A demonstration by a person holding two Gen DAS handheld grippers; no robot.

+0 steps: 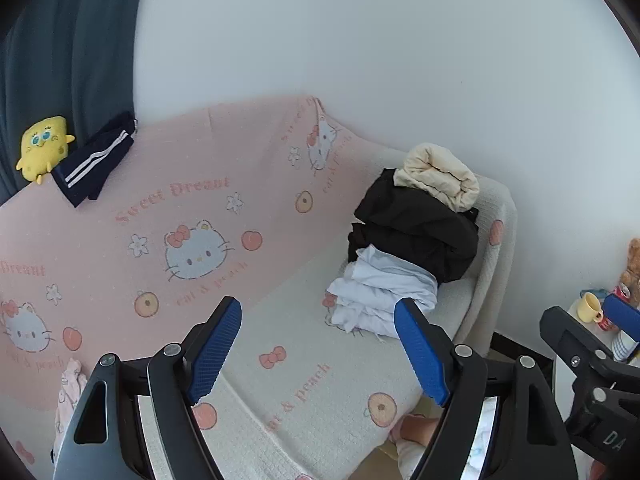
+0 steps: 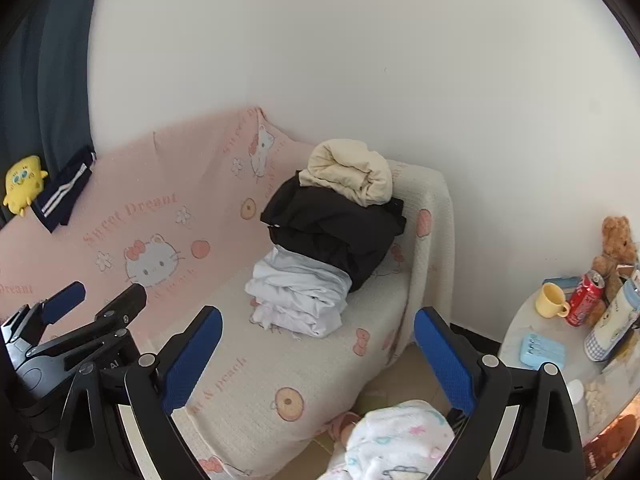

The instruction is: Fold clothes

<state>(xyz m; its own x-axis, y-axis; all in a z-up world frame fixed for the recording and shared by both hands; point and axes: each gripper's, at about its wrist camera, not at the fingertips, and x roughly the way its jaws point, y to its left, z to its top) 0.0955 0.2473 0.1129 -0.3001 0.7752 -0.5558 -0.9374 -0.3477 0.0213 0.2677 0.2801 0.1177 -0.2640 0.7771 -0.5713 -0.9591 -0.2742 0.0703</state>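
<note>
blanket (image 1: 120, 248) beyond my left claw (image 1: 318, 346): i read "sweet dream", "cat & peach"
right claw's body (image 1: 612, 436): i read "da"

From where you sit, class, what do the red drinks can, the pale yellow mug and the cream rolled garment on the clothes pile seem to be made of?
Red drinks can: probably thin metal, glossy printed sides, silvery top rim.
Pale yellow mug: plastic or glazed ceramic, smooth, evenly coloured; the look leaves it open.
Cream rolled garment: soft matte fabric, maybe cotton, with gentle creases.
</note>
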